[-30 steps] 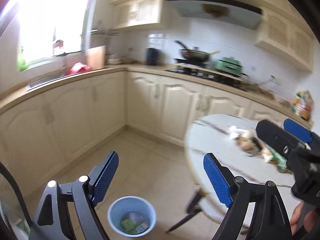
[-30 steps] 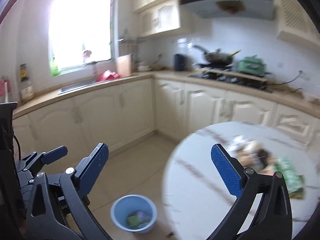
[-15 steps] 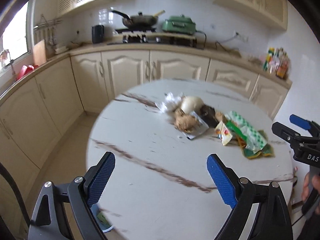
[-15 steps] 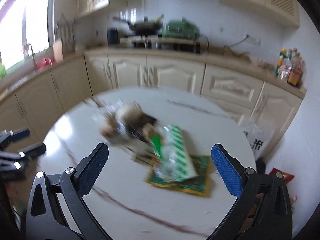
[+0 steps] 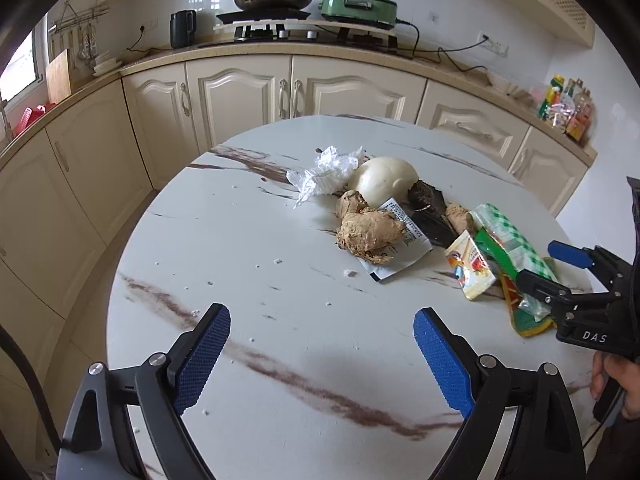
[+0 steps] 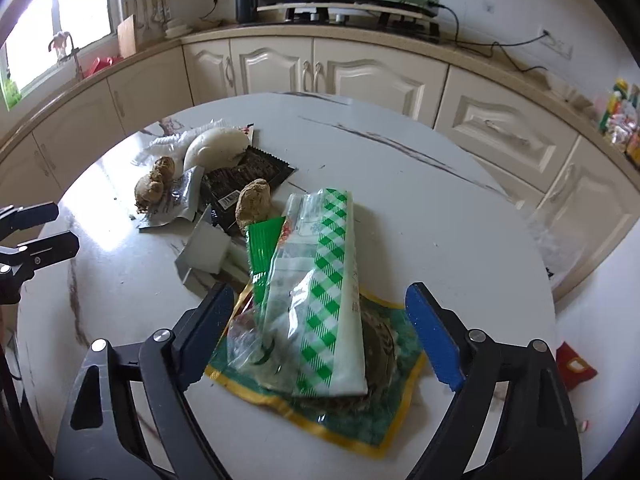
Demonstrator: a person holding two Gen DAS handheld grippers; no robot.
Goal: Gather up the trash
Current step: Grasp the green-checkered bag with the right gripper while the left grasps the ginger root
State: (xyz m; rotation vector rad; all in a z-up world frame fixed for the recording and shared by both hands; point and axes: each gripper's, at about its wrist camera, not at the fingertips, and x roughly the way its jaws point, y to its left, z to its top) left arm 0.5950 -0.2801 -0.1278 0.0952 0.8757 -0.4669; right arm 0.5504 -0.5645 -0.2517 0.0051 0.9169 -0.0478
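Both grippers now over the table (image 5: 248, 240), off the bin: right gripper (image 6: 320, 334) apart, just narrowing astride the green checked wrapper (image 6: 320, 280); left gripper (image 5: 322, 356) apart, empty

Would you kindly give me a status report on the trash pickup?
Left gripper open over bare table. Right gripper open, jaws just closing around green-checked wrapper, not gripping. Nothing in the way.

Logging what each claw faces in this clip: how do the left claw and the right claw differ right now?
The left claw hangs over bare table, short of the trash; the right claw straddles the green checked bag. Nothing lies between the left claw's fingers, while the bag lies between the right's, whose jaws have just been closing. Both are open, point down at the table and grip nothing yet.
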